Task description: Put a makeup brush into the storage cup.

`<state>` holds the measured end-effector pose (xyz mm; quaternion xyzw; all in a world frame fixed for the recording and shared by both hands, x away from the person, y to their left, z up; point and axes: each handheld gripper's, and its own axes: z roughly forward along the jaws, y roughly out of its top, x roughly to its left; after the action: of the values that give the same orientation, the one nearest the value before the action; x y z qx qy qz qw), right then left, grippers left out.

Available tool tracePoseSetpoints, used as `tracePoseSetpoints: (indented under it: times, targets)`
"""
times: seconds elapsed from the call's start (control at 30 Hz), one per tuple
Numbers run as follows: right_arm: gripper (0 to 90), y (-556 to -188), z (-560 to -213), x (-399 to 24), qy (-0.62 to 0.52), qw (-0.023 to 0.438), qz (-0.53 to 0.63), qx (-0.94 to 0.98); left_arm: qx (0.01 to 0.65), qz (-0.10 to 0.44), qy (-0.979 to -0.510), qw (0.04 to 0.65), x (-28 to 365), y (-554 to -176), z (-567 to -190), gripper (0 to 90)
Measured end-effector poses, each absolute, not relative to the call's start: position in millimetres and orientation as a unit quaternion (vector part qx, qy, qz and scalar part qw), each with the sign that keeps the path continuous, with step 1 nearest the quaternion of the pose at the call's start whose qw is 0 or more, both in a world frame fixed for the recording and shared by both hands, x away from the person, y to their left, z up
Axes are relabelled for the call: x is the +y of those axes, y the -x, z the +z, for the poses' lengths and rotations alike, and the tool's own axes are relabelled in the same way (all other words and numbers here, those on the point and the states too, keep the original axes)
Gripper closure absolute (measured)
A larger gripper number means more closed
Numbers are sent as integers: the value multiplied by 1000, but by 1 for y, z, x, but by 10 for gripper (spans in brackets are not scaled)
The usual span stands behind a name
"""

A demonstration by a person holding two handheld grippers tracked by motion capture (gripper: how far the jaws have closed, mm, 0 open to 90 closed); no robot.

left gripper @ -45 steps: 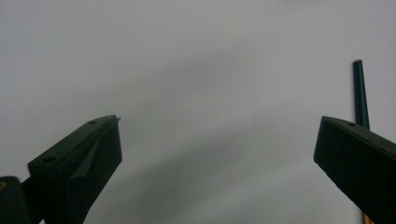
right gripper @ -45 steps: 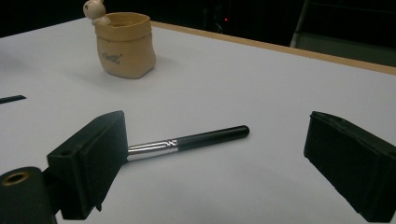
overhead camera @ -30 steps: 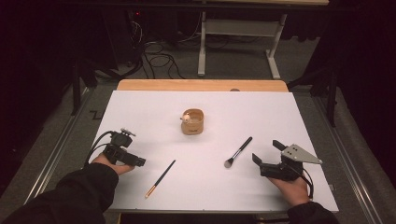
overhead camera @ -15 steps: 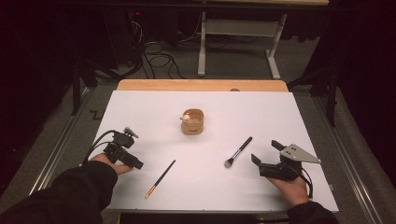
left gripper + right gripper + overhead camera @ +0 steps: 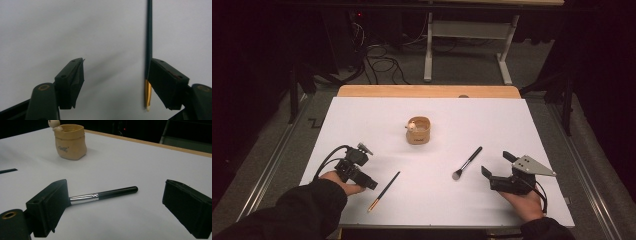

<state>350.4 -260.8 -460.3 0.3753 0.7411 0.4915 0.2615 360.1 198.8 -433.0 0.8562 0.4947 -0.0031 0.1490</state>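
From above, the left gripper (image 5: 373, 184) lay near left, beside the thin brush (image 5: 384, 191). Its own view showed the jaws, just been closing, part-open, the brush's gold end (image 5: 148, 93) just inside the right jaw. Farther right, the right gripper (image 5: 495, 167) gaped wide near the makeup brush (image 5: 103, 195).

Tabletop (image 5: 362, 120) was covered in matt white sheet, smooth; bare wood showed at far edge. Thin brush (image 5: 149, 37) had dark glossy handle, gold metallic end. Makeup brush (image 5: 105, 195) had glossy black handle, polished silver ferrule. Pouch (image 5: 70, 142) looked tan, matt, paper-like. Fingers (image 5: 71, 80) were matt black plastic.
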Motion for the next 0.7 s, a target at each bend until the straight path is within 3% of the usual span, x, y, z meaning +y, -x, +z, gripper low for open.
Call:
tracePoseSetpoints:
  times: [0.57,0.7]
  targets:
    - [79,-351,-462,-261,-375,260,489,743,467,-11,-872,144,167,-349,-447,425]
    - [80,-351,-462,-261,-374,259,489,744,463,-4,-876,137,167,-348,-449,488]
